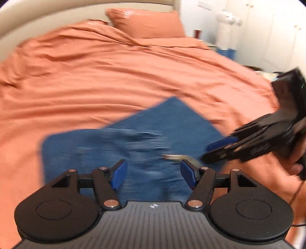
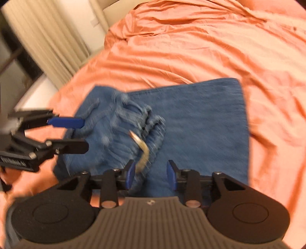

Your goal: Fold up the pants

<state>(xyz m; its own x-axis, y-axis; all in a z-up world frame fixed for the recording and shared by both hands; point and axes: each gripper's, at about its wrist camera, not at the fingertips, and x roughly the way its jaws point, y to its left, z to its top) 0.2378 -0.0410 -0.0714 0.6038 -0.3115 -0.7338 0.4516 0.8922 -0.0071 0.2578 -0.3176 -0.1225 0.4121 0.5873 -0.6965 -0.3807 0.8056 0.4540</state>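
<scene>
Folded blue denim pants [image 1: 149, 134] lie on the orange bedspread [image 1: 95, 80]; they also show in the right wrist view [image 2: 191, 122], with the waistband and a tan label [image 2: 142, 151] bunched on top. My left gripper [image 1: 154, 174] is open just above the near part of the pants, holding nothing. My right gripper [image 2: 151, 175] is open above the waistband end, empty. The right gripper also shows in the left wrist view [image 1: 220, 151] at the pants' right edge. The left gripper shows in the right wrist view [image 2: 84, 134] at the pants' left edge. Both views are blurred.
An orange pillow [image 1: 145, 23] lies at the head of the bed by a cream headboard [image 1: 38, 15]. Beige curtains [image 2: 44, 34] hang beyond the bed's left side. White cupboards [image 1: 277, 28] stand at the far right.
</scene>
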